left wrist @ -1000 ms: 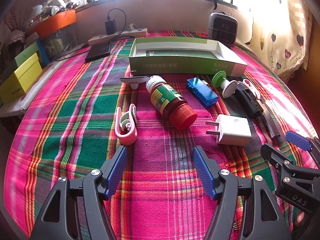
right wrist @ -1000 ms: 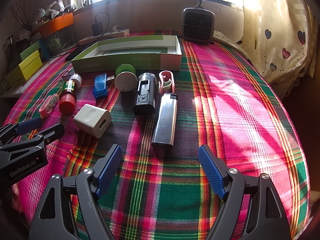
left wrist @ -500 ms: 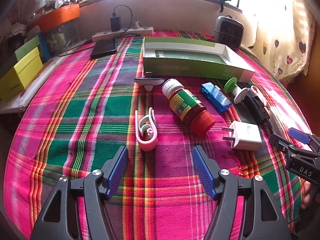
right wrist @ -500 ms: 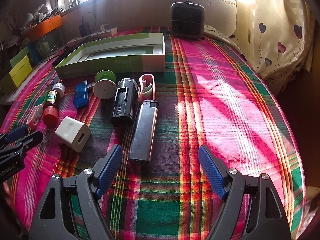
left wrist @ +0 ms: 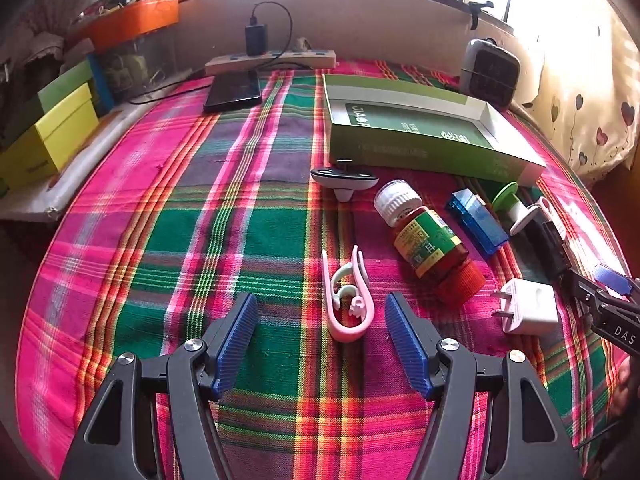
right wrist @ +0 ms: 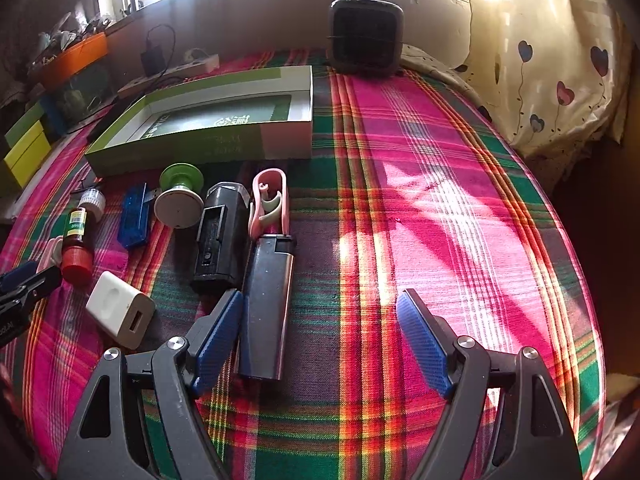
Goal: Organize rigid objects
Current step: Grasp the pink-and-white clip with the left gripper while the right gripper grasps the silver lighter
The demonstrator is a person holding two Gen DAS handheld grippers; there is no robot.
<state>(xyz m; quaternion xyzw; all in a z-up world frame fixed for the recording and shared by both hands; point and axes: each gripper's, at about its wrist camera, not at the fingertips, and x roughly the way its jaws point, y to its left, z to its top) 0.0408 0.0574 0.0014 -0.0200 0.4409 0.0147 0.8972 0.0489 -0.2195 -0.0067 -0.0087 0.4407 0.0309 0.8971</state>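
A pink clip (left wrist: 347, 300) lies on the plaid cloth between the open fingers of my left gripper (left wrist: 322, 344), untouched. To its right lie a red-capped bottle (left wrist: 430, 246), a blue USB case (left wrist: 476, 222) and a white plug adapter (left wrist: 528, 312). My right gripper (right wrist: 320, 342) stands open; its left finger sits beside a large dark lighter (right wrist: 266, 308). Beyond the lighter are a black battery pack (right wrist: 220, 232), a second pink clip (right wrist: 270, 204), a green-and-white spool (right wrist: 180, 196) and the open green box (right wrist: 208, 120).
A small heater (right wrist: 364, 36) stands at the back. A power strip (left wrist: 272, 60) and a dark phone (left wrist: 234, 90) lie at the far edge. Yellow and green boxes (left wrist: 44, 136) sit left. The cloth-covered surface drops off on the right by a heart-print curtain (right wrist: 552, 80).
My left gripper has shifted left and forward, bringing the pink clip between its fingers. My right gripper has moved forward and right, so the lighter now sits by its left finger.
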